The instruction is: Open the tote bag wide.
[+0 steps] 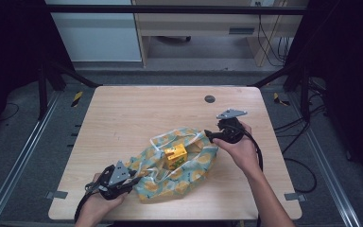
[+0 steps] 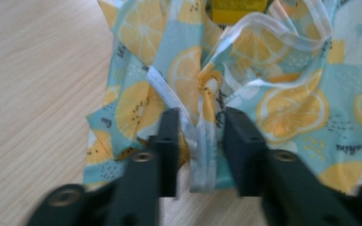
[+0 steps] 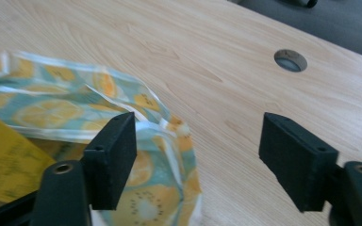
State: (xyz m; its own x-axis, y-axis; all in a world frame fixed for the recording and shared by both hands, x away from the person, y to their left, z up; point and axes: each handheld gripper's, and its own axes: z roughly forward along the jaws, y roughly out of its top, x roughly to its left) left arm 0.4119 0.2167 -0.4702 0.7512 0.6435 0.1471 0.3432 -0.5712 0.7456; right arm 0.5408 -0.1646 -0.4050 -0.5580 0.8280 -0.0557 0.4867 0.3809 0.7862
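Hidden and cropped parts

The yellow box sits partly covered by the lemon-print bag; its label is too small to read, and both gripper views crop it.

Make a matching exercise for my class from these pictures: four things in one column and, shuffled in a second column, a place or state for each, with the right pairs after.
Things:
1. lemon-print bag
2. yellow box
3. left tongs
4. right tongs

Places or states:
A. jaws wide apart, nothing between them, at the bag's far end
B. lies on the wooden table, mouth open
C. sits in the bag's opening
D. jaws either side of a fold at the bag's near corner

Pairs: 1-B, 2-C, 3-D, 4-A
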